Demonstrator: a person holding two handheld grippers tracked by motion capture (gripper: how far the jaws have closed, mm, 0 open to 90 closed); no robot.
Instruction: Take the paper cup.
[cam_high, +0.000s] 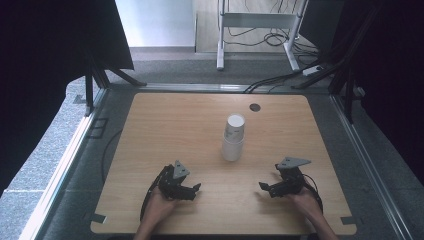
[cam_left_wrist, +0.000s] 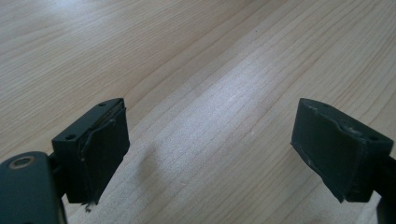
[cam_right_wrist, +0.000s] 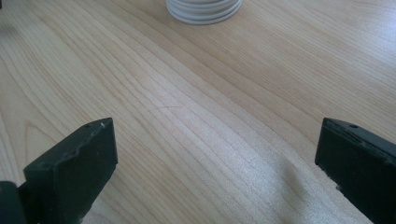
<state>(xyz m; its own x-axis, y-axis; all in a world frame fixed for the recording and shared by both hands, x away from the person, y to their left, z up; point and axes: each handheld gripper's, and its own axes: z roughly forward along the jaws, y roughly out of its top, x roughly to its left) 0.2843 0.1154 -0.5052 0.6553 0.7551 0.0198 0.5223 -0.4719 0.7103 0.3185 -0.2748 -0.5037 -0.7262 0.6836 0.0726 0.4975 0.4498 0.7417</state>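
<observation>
Both grippers — left gripper (cam_high: 196, 188) and right gripper (cam_high: 263, 187) — rest wide open and empty, so reaching the stacked cups (cam_high: 233, 137) likely comes next.

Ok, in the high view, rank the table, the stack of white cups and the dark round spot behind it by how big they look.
1. Table, by far the largest.
2. Stack of white cups.
3. Dark round spot, the smallest, though it lies farther from the camera.

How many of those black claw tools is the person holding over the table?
2. The left gripper sits near the table's front edge, left of the stack of white cups; the right gripper mirrors it on the other side. Both empty, jaws apart.
</observation>
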